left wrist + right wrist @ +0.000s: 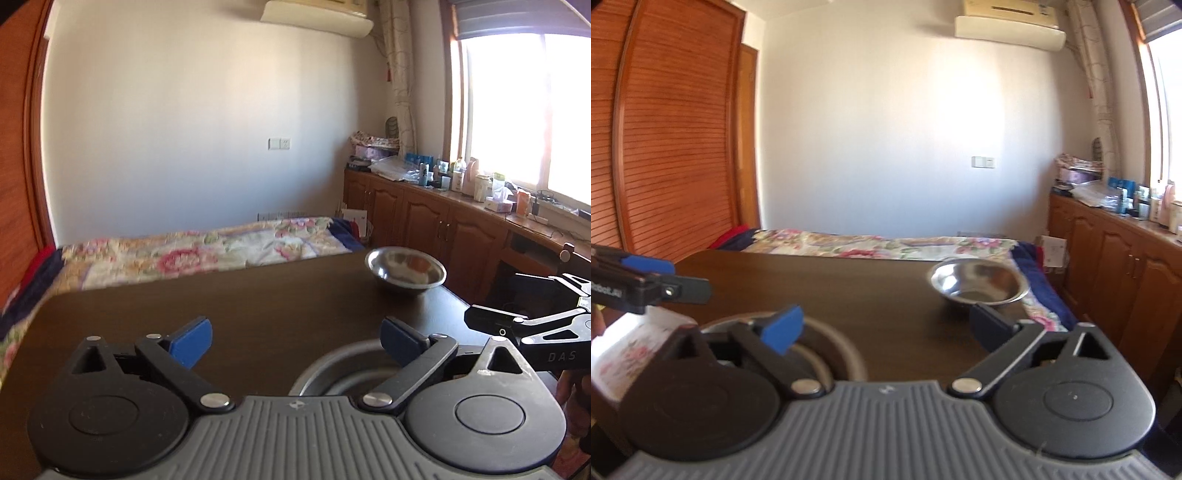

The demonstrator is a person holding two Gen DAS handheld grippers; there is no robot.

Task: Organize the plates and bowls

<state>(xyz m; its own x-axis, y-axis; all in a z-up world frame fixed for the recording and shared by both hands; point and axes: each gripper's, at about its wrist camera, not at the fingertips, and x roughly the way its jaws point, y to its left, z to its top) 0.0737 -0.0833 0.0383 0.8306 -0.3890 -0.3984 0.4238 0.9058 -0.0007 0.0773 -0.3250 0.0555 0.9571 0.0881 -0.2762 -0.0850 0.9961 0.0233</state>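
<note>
Tongs released: left tongs (295, 341) and right tongs (886, 328) gape empty above a shallow round steel plate (332, 373) at the dark wooden tabletop's (258, 302) near edge, apparently just set down; a small steel bowl (405, 269) waits near the far corner, well apart, likely next.

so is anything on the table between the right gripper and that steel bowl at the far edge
Nothing visible. Bare dark table lies between the open right gripper and the steel bowl. The steel plate sits near, off to its left.
</note>
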